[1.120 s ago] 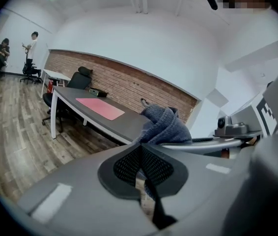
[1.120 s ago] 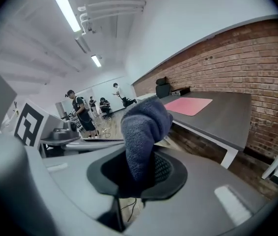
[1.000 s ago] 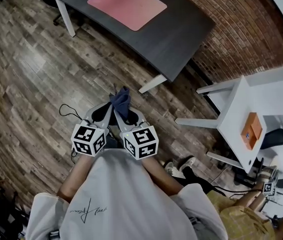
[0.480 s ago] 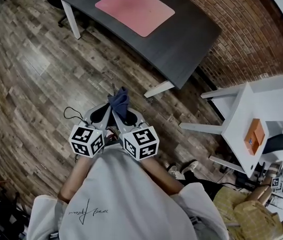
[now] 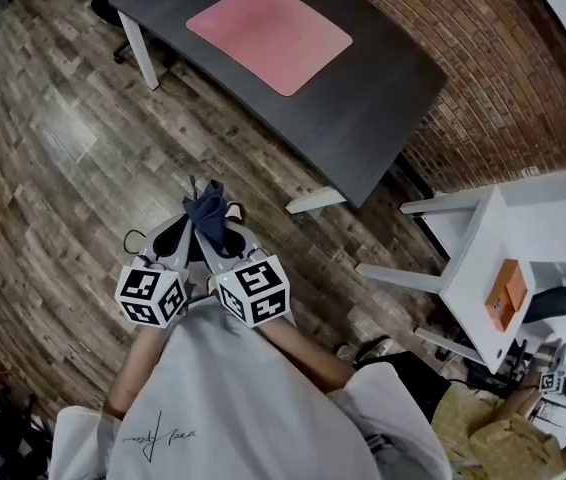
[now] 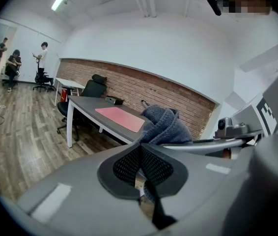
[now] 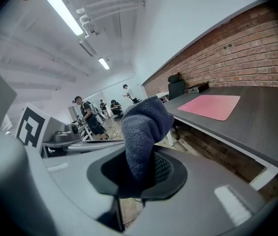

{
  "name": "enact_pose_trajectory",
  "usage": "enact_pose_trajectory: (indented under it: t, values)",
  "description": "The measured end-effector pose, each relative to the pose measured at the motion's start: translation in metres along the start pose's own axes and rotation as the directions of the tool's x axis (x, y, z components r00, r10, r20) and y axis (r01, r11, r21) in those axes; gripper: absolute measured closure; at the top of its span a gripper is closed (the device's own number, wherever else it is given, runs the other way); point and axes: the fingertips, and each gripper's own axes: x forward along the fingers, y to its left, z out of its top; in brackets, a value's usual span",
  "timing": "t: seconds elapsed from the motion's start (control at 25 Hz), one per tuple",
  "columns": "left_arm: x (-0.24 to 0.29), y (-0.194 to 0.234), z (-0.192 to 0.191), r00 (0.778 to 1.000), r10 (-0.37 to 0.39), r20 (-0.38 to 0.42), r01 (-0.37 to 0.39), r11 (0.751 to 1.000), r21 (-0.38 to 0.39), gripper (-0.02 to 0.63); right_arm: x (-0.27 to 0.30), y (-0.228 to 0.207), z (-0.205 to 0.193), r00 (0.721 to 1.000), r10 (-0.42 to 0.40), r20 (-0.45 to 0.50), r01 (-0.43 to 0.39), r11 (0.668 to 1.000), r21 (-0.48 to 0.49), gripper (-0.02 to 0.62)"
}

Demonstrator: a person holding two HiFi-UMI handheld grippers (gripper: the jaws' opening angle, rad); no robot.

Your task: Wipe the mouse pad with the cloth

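Overhead, cloth (image 5: 209,206) also reaches left hand-held gripper (image 5: 189,214).

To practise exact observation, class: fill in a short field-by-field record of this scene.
cloth: dark blue, bunched
right gripper: shut on cloth
left gripper: jaws together, apparently pinching the cloth's edge
mouse pad: pink, flat on dark desk, nothing on it
where: both grippers above wooden floor, short of the desk
wiping: not begun
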Motion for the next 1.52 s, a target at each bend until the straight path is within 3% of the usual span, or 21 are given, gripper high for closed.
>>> enact_pose_trajectory:
  t: [0.24, 0.76, 1.16, 1.52]
  values:
    - [0.046, 0.024, 0.026, 1.0, 0.001, -0.013, -0.001, 1.0, 0.005, 0.595, 0.036, -0.036, 0.03, 0.999, 0.045, -0.026, -0.044, 0.998, 0.045, 0.523]
    - [0.175, 0.032, 0.097, 0.995, -0.083, -0.047, 0.085, 0.996, 0.034, 0.595, 0.083, -0.154, 0.111, 1.0, -0.016, 0.01, 0.015, 0.993, 0.115, 0.523]
    - [0.248, 0.045, 0.122, 0.99, -0.09, -0.107, 0.097, 0.993, 0.067, 0.597, 0.113, -0.216, 0.143, 0.999, -0.027, 0.02, 0.024, 0.989, 0.147, 0.523]
    - [0.295, 0.034, 0.133, 0.978, -0.136, -0.159, 0.155, 0.982, 0.11, 0.598, 0.113, -0.258, 0.163, 0.997, -0.066, 0.049, 0.057, 0.982, 0.178, 0.523]
